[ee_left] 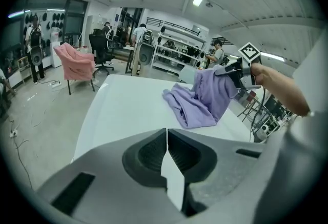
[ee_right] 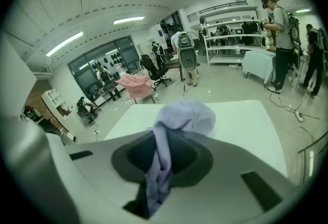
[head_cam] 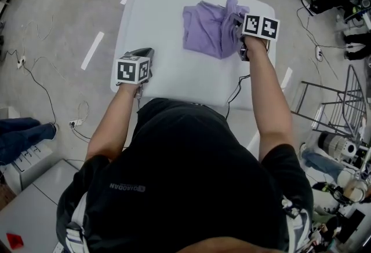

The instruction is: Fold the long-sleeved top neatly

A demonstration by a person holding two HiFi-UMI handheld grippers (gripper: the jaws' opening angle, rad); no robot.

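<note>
Left tool (head_cam: 144, 54): near-left bench (head_cam: 174, 81) edge; jaws together, we hold nothing.
Right tool (head_cam: 240, 37): far right, clamped on long-sleeved top (head_cam: 208, 29), its right edge raised.
Relation: garment bunched far-right, diagonally beyond our empty side.

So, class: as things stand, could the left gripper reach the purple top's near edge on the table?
Probably yes. Only bare table lies between the left gripper and the purple top. Its jaws are shut and empty, so they would need to open first.
</note>
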